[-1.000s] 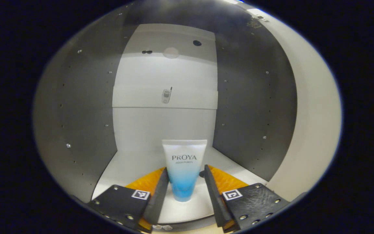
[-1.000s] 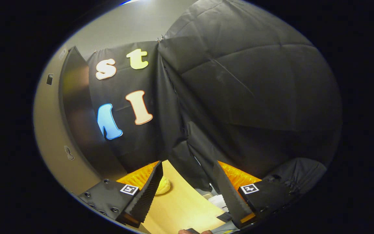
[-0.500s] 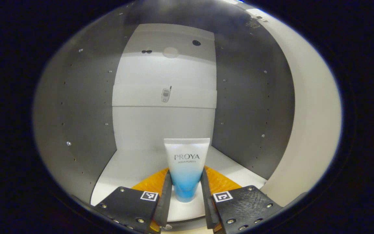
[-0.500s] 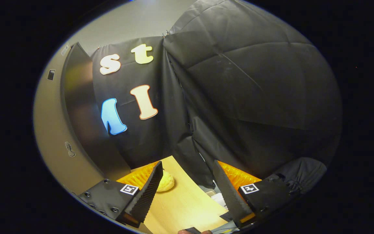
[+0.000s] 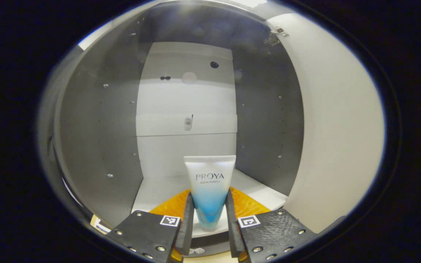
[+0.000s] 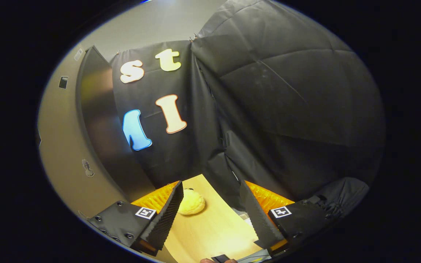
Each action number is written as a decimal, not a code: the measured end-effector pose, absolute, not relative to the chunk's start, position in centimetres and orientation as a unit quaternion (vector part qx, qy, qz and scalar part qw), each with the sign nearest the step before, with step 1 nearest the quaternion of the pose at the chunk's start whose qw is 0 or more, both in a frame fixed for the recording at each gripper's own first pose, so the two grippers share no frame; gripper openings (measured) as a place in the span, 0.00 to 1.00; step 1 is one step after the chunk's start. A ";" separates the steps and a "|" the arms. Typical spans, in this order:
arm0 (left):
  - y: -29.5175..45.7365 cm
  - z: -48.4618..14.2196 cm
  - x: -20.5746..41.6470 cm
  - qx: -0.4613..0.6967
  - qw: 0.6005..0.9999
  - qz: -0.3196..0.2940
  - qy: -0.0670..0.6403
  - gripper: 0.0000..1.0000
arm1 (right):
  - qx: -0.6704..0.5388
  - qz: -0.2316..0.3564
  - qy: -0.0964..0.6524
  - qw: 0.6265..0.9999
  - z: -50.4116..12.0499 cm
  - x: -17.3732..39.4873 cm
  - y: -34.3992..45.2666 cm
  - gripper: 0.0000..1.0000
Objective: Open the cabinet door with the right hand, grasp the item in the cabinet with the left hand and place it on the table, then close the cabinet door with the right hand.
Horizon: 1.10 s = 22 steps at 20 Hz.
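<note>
In the left gripper view a white tube (image 5: 209, 182) with a blue lower end stands cap-down inside the open cabinet, its foot a little above the white shelf (image 5: 159, 190). My left gripper (image 5: 208, 215) is shut on the tube's blue part, one finger pressing each side. The cabinet's open door (image 5: 336, 124) stands pale at the right. In the right gripper view my right gripper (image 6: 210, 215) is open over the wooden table (image 6: 214, 230) with nothing between its fingers, and the door (image 6: 66, 146) shows edge-on at the left.
Grey cabinet side walls (image 5: 93, 138) close in on both sides of the tube. A yellow bun-like object (image 6: 191, 204) lies on the table near the cabinet. Black cloth (image 6: 287, 109) hangs behind the table.
My left gripper closed on the tube, then drew back with it toward the cabinet's front and lifted it slightly. The right gripper view has drifted a little, bringing more of the yellow object into sight.
</note>
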<state>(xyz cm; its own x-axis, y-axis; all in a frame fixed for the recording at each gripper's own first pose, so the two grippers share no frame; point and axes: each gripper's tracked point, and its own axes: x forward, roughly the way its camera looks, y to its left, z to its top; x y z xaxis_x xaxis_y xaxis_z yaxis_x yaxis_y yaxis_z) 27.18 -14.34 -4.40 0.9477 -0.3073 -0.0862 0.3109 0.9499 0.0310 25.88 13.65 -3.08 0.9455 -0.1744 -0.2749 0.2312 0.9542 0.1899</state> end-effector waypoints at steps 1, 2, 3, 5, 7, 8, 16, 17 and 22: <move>-13.5 -4.2 26.4 0.016 0.987 -0.155 0.036 0.40 | 0.110 -0.103 0.126 0.981 -2.8 25.9 13.8 0.98; -12.6 -4.1 25.7 0.010 0.987 -0.154 0.031 0.43 | 0.111 -0.102 0.124 0.981 -2.8 25.8 14.1 0.98; -11.6 -4.0 25.0 0.004 0.988 -0.152 0.025 0.46 | 0.114 -0.100 0.122 0.981 -2.6 25.8 14.4 0.98; -9.3 -4.0 23.3 -0.013 0.990 -0.143 0.015 0.44 | 0.117 -0.096 0.117 0.982 -2.1 25.8 15.1 0.98; -6.7 -4.6 21.7 -0.023 0.991 -0.131 0.013 0.43 | 0.110 -0.095 0.108 0.984 -1.3 25.6 15.4 0.98; -5.3 -5.2 20.9 -0.025 0.992 -0.123 0.015 0.40 | 0.104 -0.095 0.105 0.985 -1.0 25.6 15.7 0.98; 4.6 -18.5 15.7 -0.061 0.993 -0.049 0.083 0.46 | 0.095 -0.094 0.095 0.986 0.2 24.0 17.4 0.92; 5.4 -20.2 15.2 -0.060 0.993 -0.039 0.094 0.43 | 0.095 -0.096 0.097 0.986 0.0 23.8 17.4 0.92; 6.8 -28.4 12.5 -0.066 0.987 -0.006 0.146 0.44 | 0.091 -0.116 0.106 0.983 -2.4 22.4 17.0 0.98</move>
